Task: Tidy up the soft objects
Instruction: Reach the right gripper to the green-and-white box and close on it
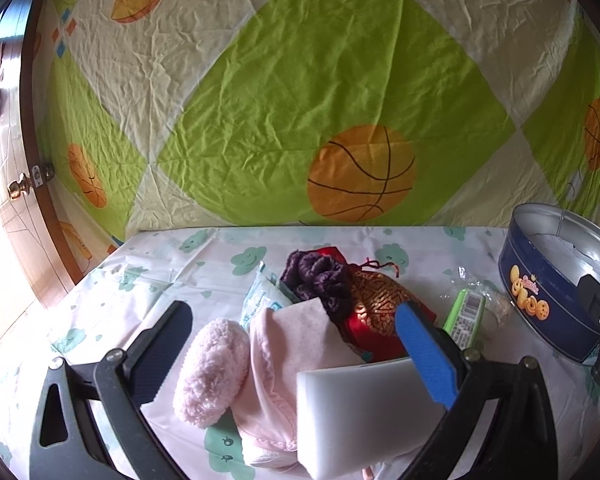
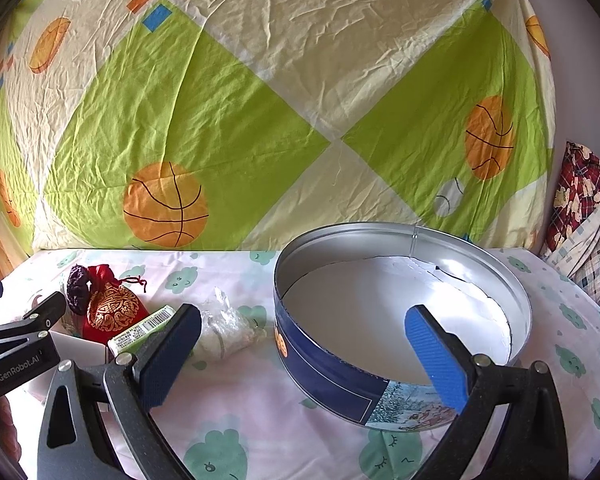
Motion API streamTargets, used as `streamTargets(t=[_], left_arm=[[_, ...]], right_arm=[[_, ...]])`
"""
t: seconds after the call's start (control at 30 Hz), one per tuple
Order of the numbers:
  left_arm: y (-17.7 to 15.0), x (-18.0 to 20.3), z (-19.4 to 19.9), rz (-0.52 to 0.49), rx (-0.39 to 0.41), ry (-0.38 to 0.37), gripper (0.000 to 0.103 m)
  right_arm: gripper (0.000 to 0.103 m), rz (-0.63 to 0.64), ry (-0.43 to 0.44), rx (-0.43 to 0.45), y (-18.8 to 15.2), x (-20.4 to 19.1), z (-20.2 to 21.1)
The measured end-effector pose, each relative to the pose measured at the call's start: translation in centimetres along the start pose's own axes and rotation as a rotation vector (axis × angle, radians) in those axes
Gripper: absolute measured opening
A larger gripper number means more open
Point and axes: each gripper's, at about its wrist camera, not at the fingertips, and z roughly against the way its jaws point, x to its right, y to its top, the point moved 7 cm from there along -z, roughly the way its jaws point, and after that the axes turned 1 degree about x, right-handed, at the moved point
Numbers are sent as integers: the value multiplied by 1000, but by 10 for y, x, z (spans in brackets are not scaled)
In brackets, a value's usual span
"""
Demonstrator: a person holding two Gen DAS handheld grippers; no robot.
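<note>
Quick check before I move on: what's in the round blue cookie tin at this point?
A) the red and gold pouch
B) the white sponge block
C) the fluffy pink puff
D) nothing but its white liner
D: the right wrist view looks straight into the cookie tin and shows only a white liner, while the pink puff, red and gold pouch and white sponge block lie in the pile on the table.

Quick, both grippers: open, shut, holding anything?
Left gripper: open, empty, above the pink fluffy pad.
Right gripper: open, empty, at the round blue tin.
</note>
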Motion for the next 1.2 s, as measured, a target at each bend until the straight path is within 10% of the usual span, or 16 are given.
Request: streamTargets(t=[0.5, 0.83, 1.2], left_arm=[[8, -17, 2, -11, 30, 27, 103], [6, -61, -7, -69, 12, 45, 103], [-7, -66, -20, -46, -72, 44, 103]], right_arm=[[102, 9, 20, -13, -2, -3, -3], [77, -63, 142, -112, -13, -17, -16], [77, -3, 257, -250, -16, -106, -50]])
